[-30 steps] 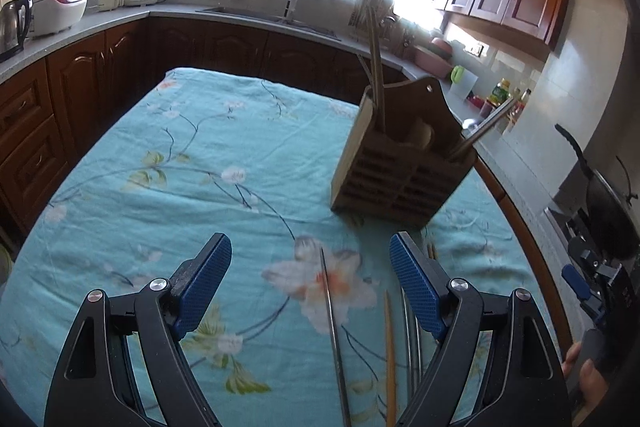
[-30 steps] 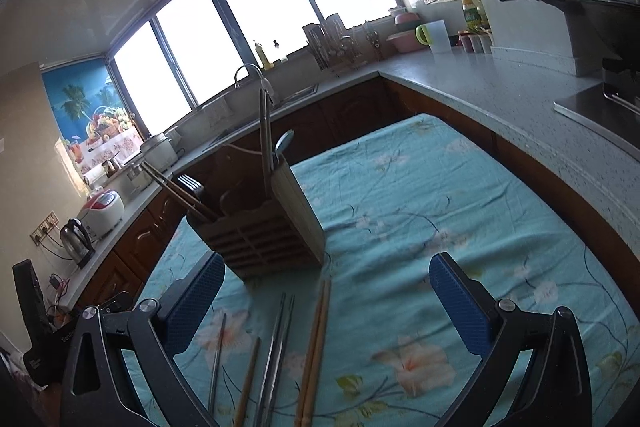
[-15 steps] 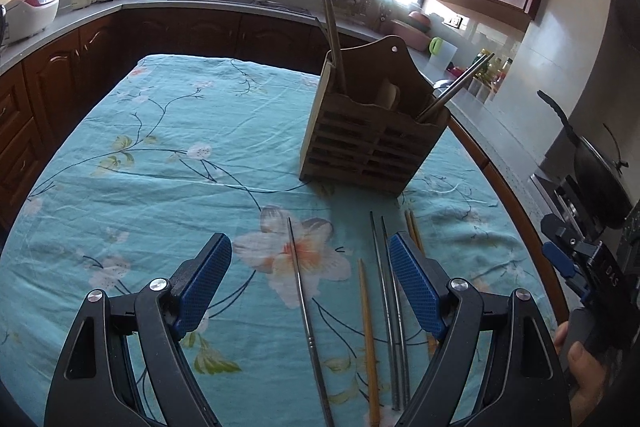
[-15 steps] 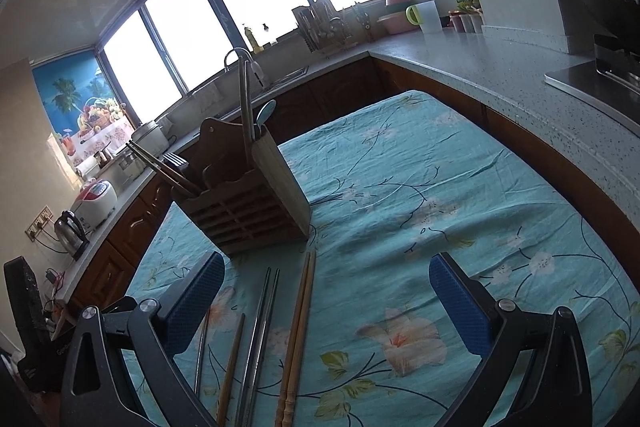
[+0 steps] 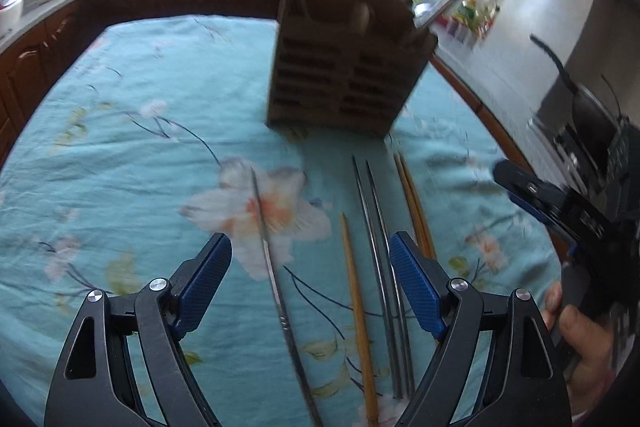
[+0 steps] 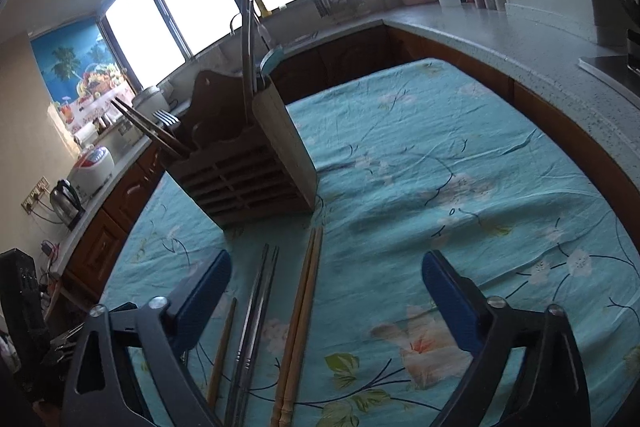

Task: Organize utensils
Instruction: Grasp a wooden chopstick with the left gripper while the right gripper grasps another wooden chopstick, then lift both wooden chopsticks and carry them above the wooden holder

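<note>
Closer now, left hand-held gripper [image 5: 310, 275] straddling single metal chopstick [image 5: 272, 267].

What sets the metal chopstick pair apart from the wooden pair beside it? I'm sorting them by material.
The metal chopstick pair is grey, shiny and thin; the wooden chopstick pair is tan, matte and thicker. The metal pair lies left of the wooden pair in the right wrist view. Both lie flat on the floral tablecloth, side by side, pointing toward the wooden utensil holder.
</note>
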The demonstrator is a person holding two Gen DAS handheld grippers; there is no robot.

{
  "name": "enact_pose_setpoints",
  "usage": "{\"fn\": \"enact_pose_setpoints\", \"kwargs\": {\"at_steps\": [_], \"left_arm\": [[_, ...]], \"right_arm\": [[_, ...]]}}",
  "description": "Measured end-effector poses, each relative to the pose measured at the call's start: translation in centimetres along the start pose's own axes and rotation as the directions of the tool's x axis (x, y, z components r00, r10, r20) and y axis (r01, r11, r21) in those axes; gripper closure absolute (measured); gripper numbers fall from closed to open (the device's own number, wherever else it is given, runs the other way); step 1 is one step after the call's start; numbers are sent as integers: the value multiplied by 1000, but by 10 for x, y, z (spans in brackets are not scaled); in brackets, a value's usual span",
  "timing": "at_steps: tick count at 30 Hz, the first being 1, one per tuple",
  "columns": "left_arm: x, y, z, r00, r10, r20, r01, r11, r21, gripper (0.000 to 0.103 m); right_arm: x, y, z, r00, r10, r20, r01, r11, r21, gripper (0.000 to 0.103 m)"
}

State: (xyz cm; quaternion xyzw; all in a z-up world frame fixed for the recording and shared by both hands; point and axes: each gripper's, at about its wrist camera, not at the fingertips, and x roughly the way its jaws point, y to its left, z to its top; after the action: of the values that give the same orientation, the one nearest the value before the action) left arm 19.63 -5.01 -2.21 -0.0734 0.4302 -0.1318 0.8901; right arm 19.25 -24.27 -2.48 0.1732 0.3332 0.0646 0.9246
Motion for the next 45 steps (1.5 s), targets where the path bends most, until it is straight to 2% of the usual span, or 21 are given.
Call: {"fn": "enact_pose_setpoints", "kwargs": {"at_steps": [3, 6, 8, 15, 19, 23, 27, 29, 31, 34, 38, 45], "left_arm": [[13, -5, -3, 999, -3, -35, 4, 1000, 16, 25], [25, -10, -4, 997, -13, -72, 15, 1000, 24, 37], [35, -12, -5, 994, -31, -107, 34, 999, 24, 52], [48, -19, -6, 991, -20, -135, 28, 998, 56, 66], [52, -23, -2, 990, -5, -144, 18, 996, 86, 80], [57, -26, 0, 990, 5, -144, 10, 995, 100, 83], [61, -40, -1, 990, 54, -129, -32, 985, 167, 86], [63, -43, -1, 990, 68, -121, -45, 981, 189, 96], [64, -41, 1, 991, 52, -126, -29, 984, 175, 97], [64, -37, 2, 991, 35, -128, -14, 988, 156, 98], [52, -29, 2, 993, -1, -118, 14, 994, 108, 99], [8, -13, 11, 996, -83, -36, 84, 996, 35, 99]], "right_arm": [[17, -2, -2, 998, -2, -57, 2, 1000, 0, 35], [32, 0, -3, 995, -7, -102, 6, 1000, -7, 50], [41, 1, -5, 992, -4, -126, 2, 1000, -13, 53], [74, 9, -4, 981, -18, -192, 7, 998, -54, 71], [90, 15, -1, 976, -44, -215, 24, 995, -94, 80], [99, 20, 3, 975, -83, -208, 55, 989, -137, 83], [105, 30, 1, 972, -130, -197, 88, 975, -206, 83], [107, 37, -2, 969, -164, -187, 113, 960, -257, 83], [106, 39, -4, 967, -171, -189, 115, 955, -275, 90], [103, 32, -3, 968, -143, -205, 91, 966, -243, 96], [89, 21, -2, 971, -86, -222, 51, 987, -155, 97], [36, 16, 4, 988, 2, -155, -16, 996, -85, 97]]}}
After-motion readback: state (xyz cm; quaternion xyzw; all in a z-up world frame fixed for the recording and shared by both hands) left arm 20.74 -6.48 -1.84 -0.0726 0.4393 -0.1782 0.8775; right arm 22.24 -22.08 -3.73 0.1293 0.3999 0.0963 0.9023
